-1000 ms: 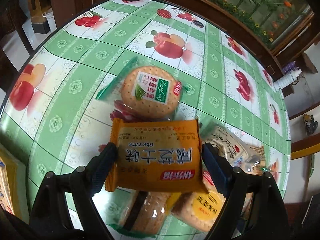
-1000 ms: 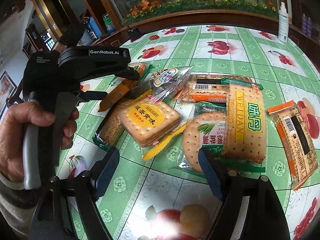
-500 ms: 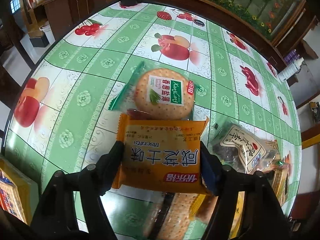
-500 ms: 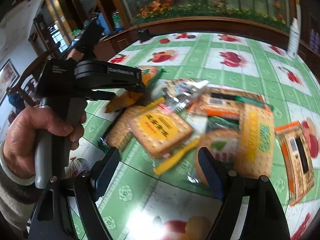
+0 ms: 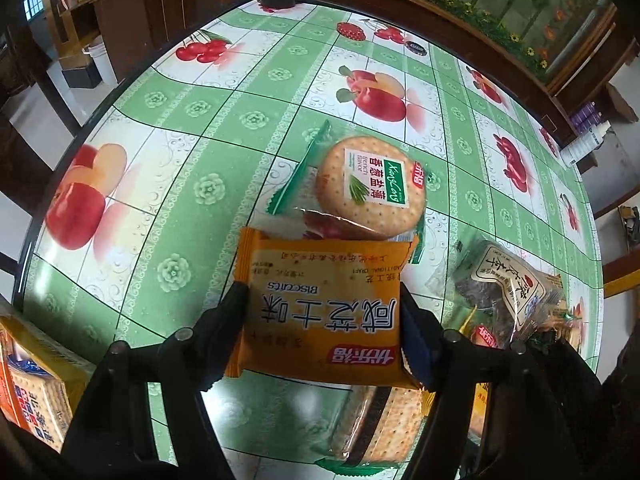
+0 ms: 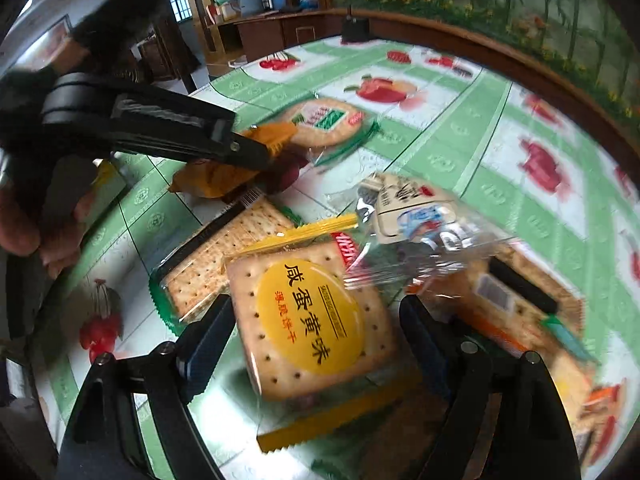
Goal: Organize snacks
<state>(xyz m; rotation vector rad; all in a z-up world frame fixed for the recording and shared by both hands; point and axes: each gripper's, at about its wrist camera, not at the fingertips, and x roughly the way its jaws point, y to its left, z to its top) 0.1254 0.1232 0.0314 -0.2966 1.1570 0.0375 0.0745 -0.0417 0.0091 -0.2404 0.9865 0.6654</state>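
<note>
The orange biscuit packet (image 5: 324,312) sat clamped between the pads of the left claw (image 5: 322,320), held flat by its two side edges just above the green fruit-print surface (image 5: 200,152); it looked light, its foil slick and crinkly, its biscuits likely brittle, so I judged a gentle hold across the sealed sides wiser than a squeeze on the middle. Just beyond it lay the round cracker pack (image 5: 372,184), its near edge tucked under the orange one; a clear bag of dark snacks (image 5: 500,288) lay to the right. From the other camera, the right claw (image 6: 316,332) stood with its jaws opening and straddling the square egg-yolk cracker pack (image 6: 312,320); the pads seemed not to press on it. That pack looked stiff and flat but breakable, best taken by its opposite straight sides. A soda cracker sleeve (image 6: 224,256) lay partly under it; a person's hand (image 6: 24,220) gripped the left tool's handle.
</note>
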